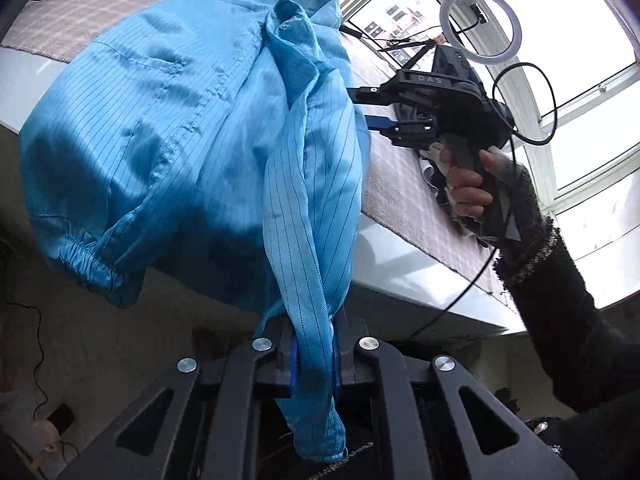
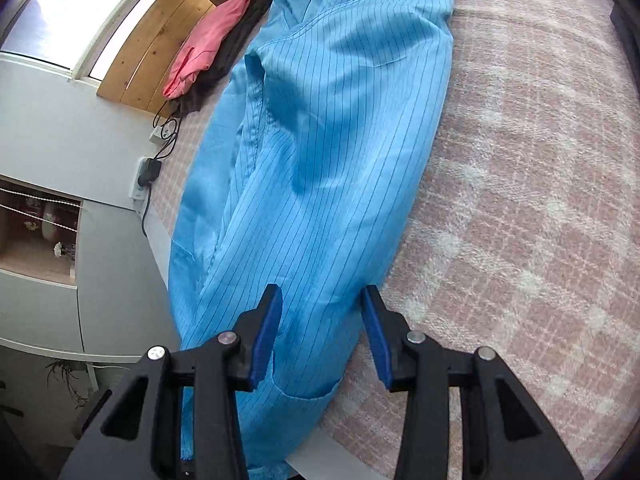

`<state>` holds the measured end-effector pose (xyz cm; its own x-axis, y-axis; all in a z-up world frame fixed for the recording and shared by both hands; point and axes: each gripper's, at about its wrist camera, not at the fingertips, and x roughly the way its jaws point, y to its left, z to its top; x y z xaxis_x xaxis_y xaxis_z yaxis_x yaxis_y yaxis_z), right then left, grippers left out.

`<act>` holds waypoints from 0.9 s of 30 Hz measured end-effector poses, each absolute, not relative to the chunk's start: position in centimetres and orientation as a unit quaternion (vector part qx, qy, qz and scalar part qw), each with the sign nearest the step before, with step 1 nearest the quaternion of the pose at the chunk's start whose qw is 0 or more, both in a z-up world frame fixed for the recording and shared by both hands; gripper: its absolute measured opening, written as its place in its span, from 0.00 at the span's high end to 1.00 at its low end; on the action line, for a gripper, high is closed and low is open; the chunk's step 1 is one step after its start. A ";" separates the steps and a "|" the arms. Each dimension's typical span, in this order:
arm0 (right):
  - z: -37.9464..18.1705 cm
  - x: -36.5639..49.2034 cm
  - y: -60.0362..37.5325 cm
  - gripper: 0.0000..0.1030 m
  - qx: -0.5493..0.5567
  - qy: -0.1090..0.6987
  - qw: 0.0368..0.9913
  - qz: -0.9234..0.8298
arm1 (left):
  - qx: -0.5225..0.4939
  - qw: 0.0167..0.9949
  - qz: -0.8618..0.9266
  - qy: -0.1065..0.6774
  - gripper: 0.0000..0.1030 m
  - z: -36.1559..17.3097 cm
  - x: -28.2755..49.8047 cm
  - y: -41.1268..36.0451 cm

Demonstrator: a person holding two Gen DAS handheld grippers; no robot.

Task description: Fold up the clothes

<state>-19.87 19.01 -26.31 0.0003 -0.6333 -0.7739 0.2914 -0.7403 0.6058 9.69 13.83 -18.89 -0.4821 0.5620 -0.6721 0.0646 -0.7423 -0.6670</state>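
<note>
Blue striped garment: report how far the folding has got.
Done: the blue striped garment lies spread on the pink checked blanket, no finished fold visible. In hand: the left hand-held gripper is shut on its sleeve; the right hand-held gripper stands open over the cloth. Left: all the folds.

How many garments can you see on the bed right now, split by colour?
Blue striped coat: 1
Pink garment: 1
Dark garment under the pink one: 1
Total: 3
</note>
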 end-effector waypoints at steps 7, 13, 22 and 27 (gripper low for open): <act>-22.0 -19.2 18.1 0.96 0.582 -0.093 0.369 -0.719 | -0.473 0.213 0.800 -0.303 0.90 -16.3 11.4 10.7; -24.6 -18.6 16.2 0.90 0.612 0.025 0.302 -0.730 | -0.570 0.183 0.748 -0.285 0.90 -25.2 9.9 12.2; -19.6 -15.5 13.2 0.74 0.509 0.089 0.362 -0.776 | -0.548 0.176 0.764 -0.293 0.90 -24.6 11.9 10.7; -23.6 -14.4 7.9 0.74 0.526 0.163 0.372 -0.747 | -0.579 0.111 0.764 -0.261 0.86 -27.4 10.8 9.5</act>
